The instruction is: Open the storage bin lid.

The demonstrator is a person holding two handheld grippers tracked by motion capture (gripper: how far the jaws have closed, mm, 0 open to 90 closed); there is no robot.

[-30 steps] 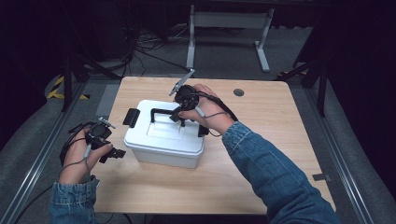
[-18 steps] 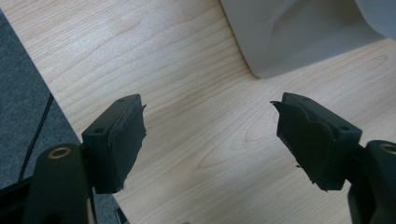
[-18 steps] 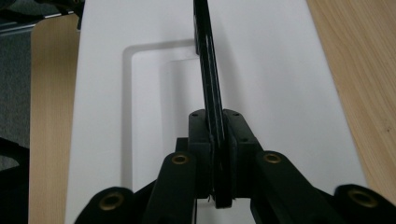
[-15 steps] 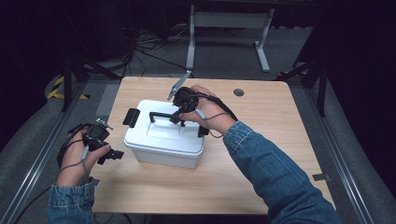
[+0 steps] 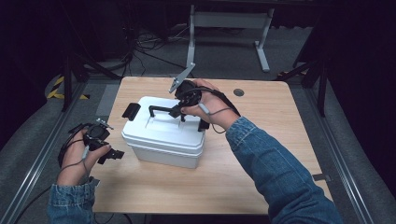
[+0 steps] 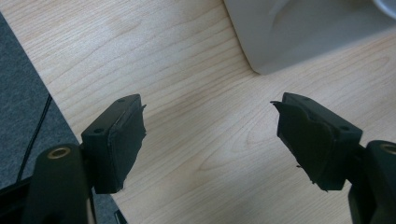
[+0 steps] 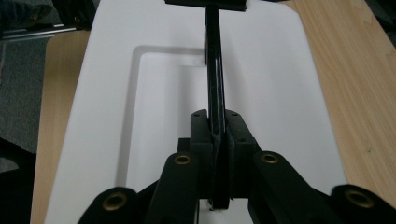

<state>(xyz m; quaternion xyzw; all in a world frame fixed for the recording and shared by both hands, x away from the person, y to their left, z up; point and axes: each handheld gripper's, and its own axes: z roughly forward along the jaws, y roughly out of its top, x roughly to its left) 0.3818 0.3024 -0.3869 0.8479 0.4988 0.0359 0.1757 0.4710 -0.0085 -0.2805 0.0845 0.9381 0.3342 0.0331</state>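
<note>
We have the right gripper [image 5: 180,111] clenched on the black carry handle [image 7: 213,70] of the white lidded storage box [image 5: 163,140], which sits near the middle of the wooden desk [image 5: 280,140]. In the right gripper view the handle bar runs straight up between the two fingers [image 7: 198,135], pinched close to one end of the bar rather than at its centre, with the recessed white lid [image 7: 159,116] beneath it. The handle stands raised off the lid, as the high view shows.

Our left gripper [image 6: 210,140] is released: its fingers [image 6: 116,140] stand wide apart over bare wood at the desk's left edge, with a corner of the box [image 6: 289,37] ahead of them and nothing between them.

We judge the step in hand to be lifting or carrying the box by its handle. To do it well we should keep the squeeze firm and pull straight up, because an off-centre hold will probably let the box tilt toward its far end. A slow rise lets us feel that tilt early. If the box swings, we can bring the open left gripper in against the near side wall to steady it, or set the box back and re-grip nearer the middle of the bar. The side latches [image 5: 131,111] look flipped outward, so we should watch that the lid does not come away from the body on its own.
</note>
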